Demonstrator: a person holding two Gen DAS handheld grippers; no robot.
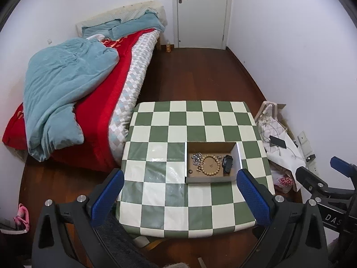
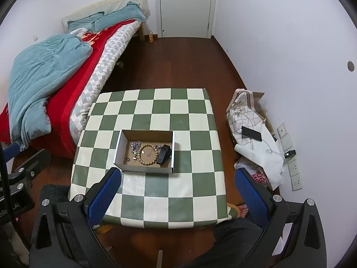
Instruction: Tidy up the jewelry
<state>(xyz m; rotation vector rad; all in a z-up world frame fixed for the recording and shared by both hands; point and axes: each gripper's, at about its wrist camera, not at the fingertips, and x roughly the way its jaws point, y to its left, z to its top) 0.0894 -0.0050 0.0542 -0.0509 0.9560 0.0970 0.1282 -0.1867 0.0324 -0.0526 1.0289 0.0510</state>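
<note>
An open cardboard box (image 1: 239,156) (image 2: 173,154) sits on the green-and-white checkered table (image 1: 178,212) (image 2: 189,192). Inside lie a wooden bead bracelet (image 1: 210,164) (image 2: 149,154), a silver chain (image 1: 196,158) (image 2: 135,145), a black watch-like piece (image 1: 227,164) (image 2: 163,154) and small rings (image 1: 190,171) (image 2: 128,160). My left gripper (image 1: 180,197) is open and empty, held above the table's near side, the box just beyond its right finger. My right gripper (image 2: 178,196) is open and empty above the table's near edge, the box beyond its left finger. The right gripper also shows in the left wrist view (image 1: 330,176), far right.
A bed (image 1: 89,89) (image 2: 55,71) with a blue quilt and red cover stands left of the table. A bag with a phone (image 1: 277,142) (image 2: 251,133) on it lies on the floor at the right wall. A white door (image 1: 202,11) is at the back. Wooden floor surrounds the table.
</note>
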